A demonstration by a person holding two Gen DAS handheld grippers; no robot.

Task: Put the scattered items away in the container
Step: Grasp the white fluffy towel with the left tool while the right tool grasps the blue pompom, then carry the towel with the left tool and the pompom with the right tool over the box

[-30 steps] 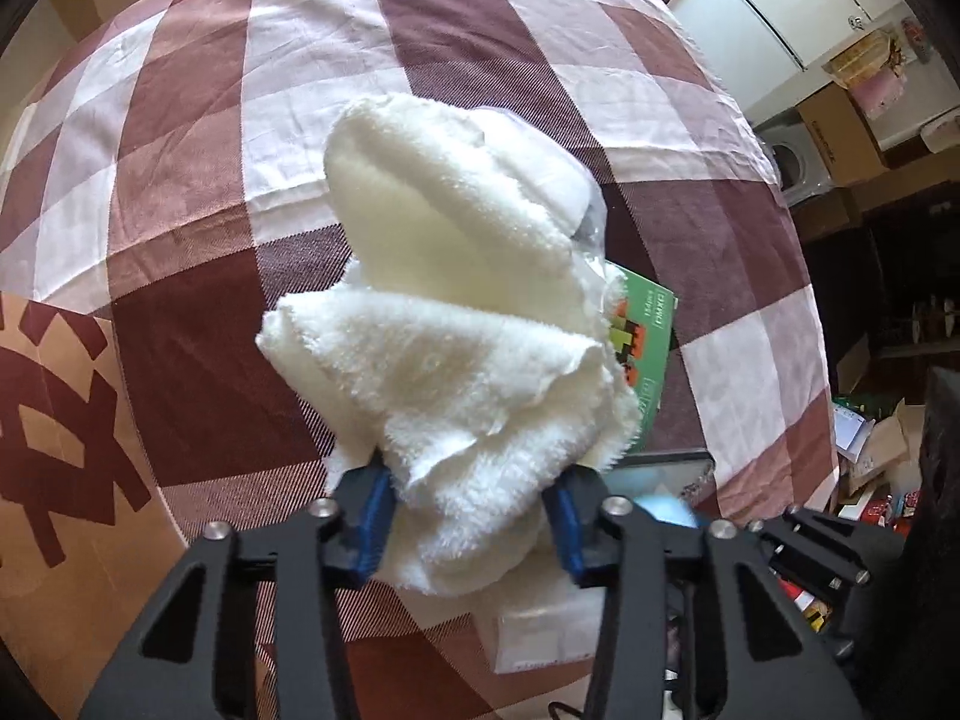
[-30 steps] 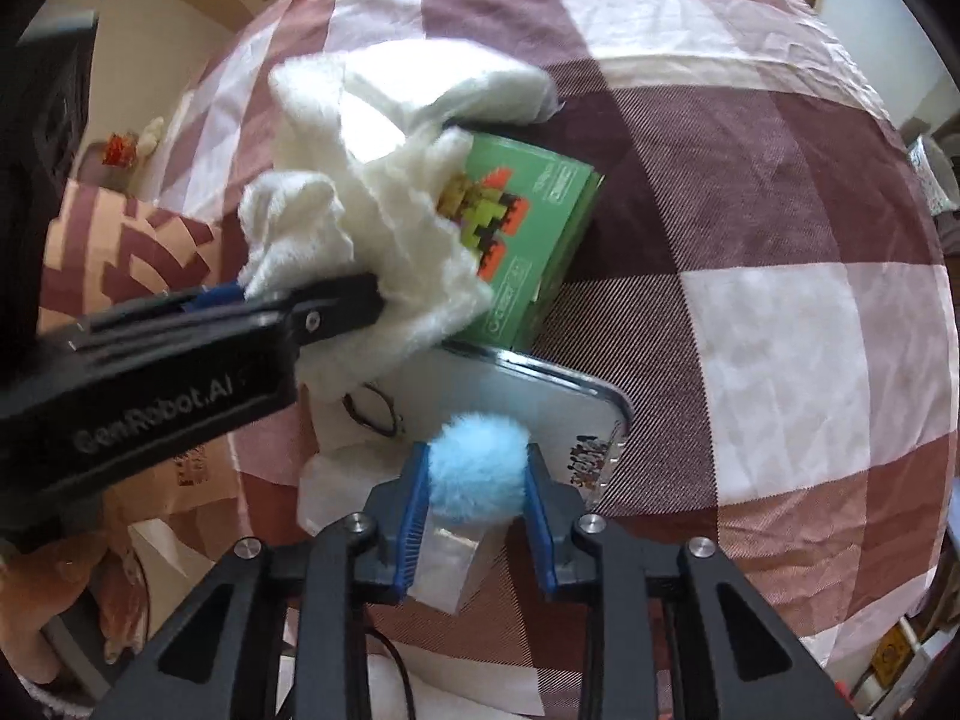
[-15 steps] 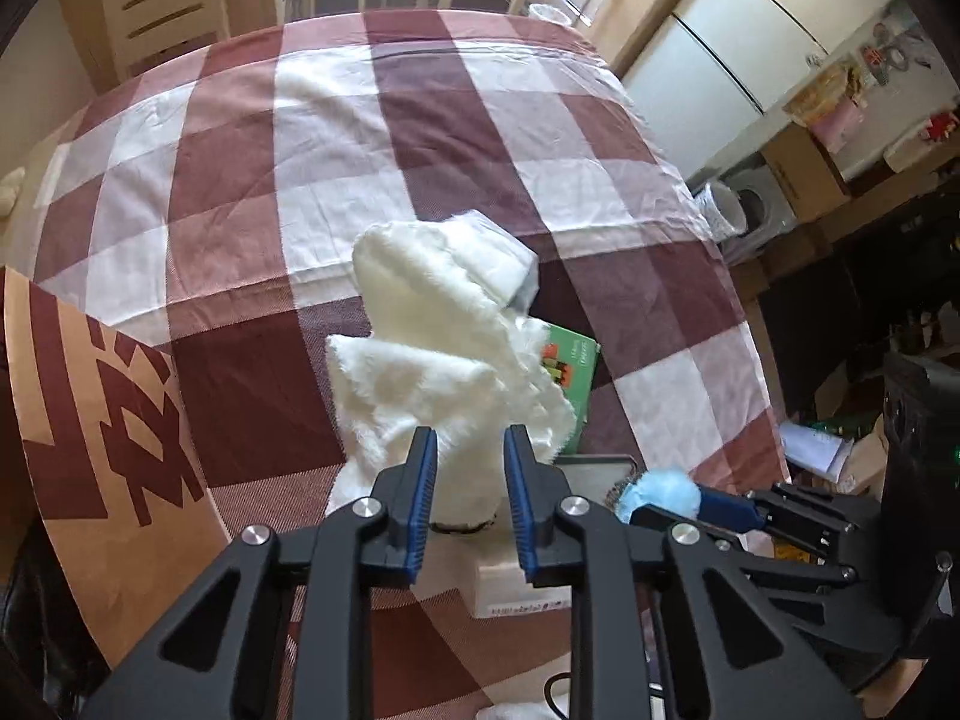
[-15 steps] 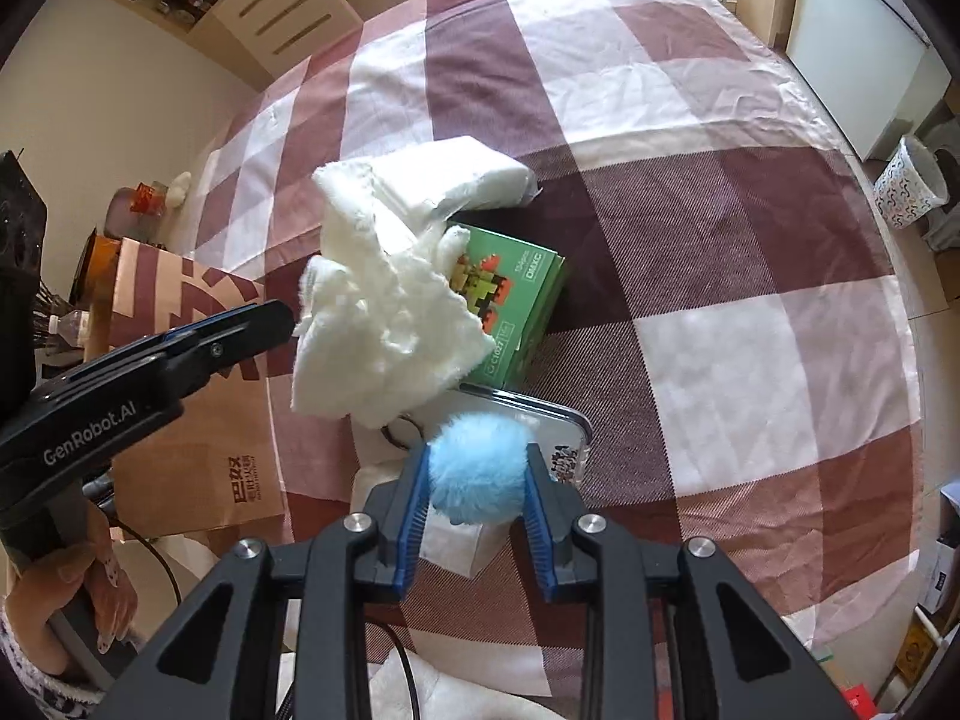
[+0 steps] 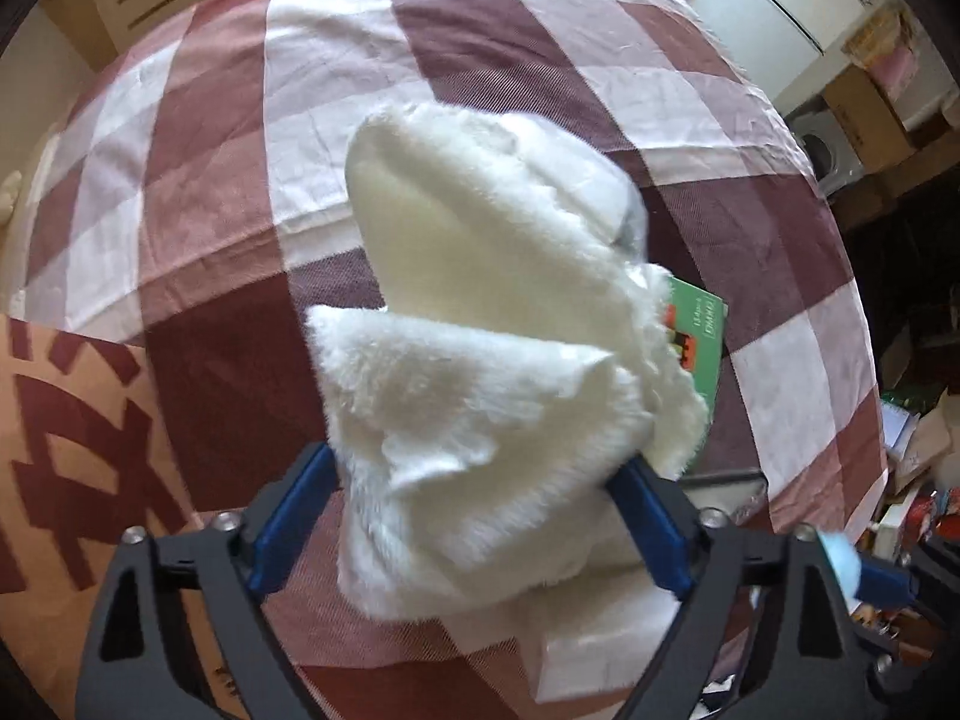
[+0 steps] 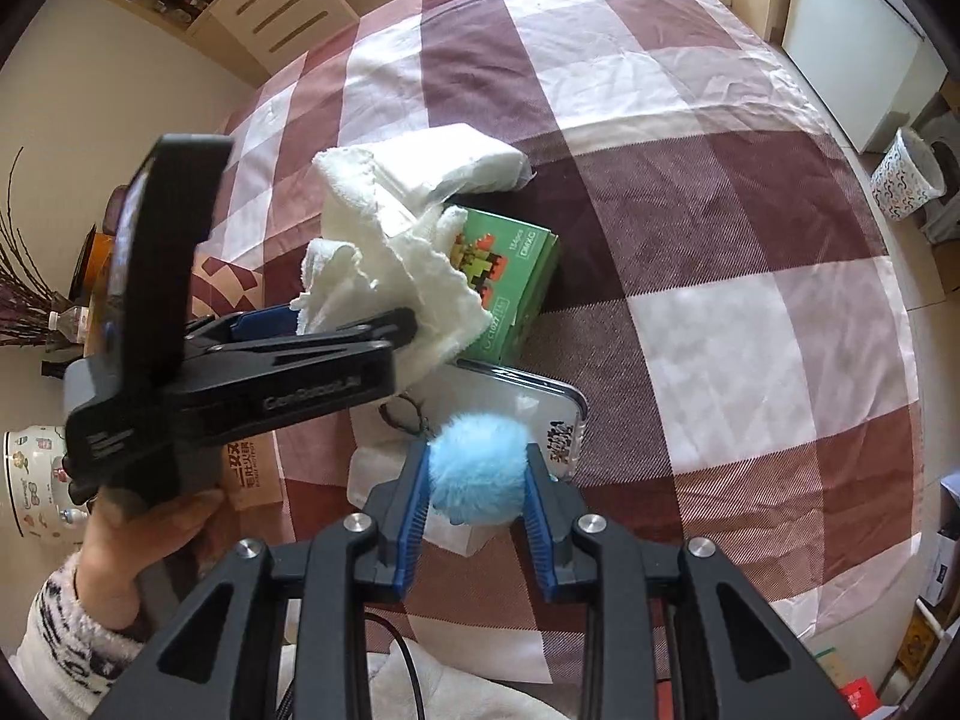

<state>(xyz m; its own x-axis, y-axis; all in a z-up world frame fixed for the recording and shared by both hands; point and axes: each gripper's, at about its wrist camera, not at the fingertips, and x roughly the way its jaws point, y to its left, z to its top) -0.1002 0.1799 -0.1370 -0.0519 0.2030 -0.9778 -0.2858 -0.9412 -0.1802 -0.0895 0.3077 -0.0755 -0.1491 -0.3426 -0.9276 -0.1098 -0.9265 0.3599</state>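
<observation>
Covering the whole scene, the checked cloth (image 6: pixel 690 138) carries the clutter at its near left. Next largest, the white fluffy towel (image 5: pixel 480 372) sits between the spread pads of the left gripper (image 5: pixel 480 516), draped over a green box (image 6: pixel 516 282); whether those pads pinch it I cannot tell. Smallest, the blue pompom (image 6: pixel 477 468) is squeezed in the right gripper (image 6: pixel 477 489). The brown paper bag (image 5: pixel 54 450), probably the container, lies left of both, nearer the left gripper.
</observation>
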